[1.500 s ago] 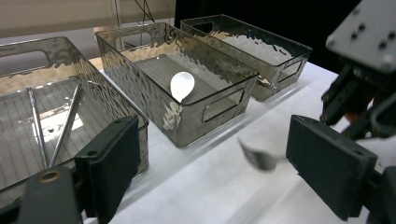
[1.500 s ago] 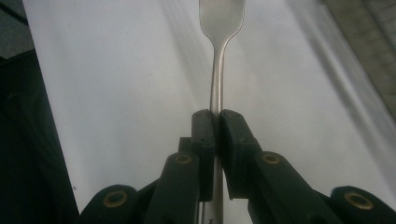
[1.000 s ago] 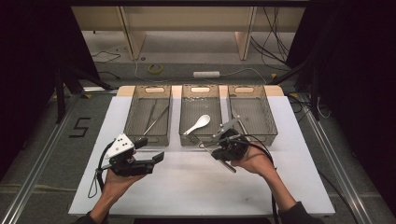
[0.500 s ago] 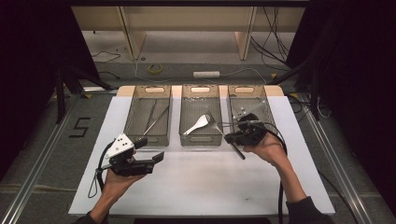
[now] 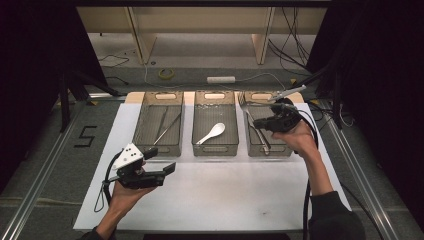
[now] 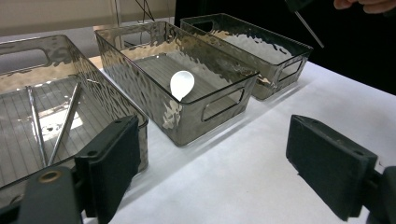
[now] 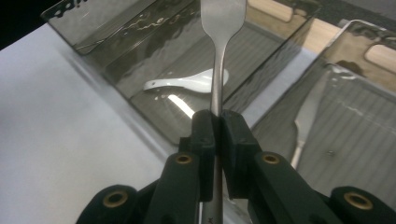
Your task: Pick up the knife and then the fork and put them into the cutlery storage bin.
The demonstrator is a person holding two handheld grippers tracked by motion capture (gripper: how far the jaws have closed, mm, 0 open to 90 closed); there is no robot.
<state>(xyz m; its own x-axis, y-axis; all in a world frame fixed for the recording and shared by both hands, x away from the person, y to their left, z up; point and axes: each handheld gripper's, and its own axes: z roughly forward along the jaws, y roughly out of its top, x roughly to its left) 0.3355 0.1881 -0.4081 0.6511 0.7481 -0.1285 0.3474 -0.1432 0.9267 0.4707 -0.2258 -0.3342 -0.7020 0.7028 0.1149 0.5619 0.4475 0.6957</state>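
The right gripper has travelled from the table in front of the bins to a spot over the right-hand bin — its jaws clamped tight on the handle of a metal fork, tines up. That bin already holds another utensil, so the drop looks close. The left gripper has not moved: it rests near the left bin, jaws wide apart, holding nothing.

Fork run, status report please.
Right gripper shut on fork, over right bin. Left gripper open, idle. Nothing in the way.
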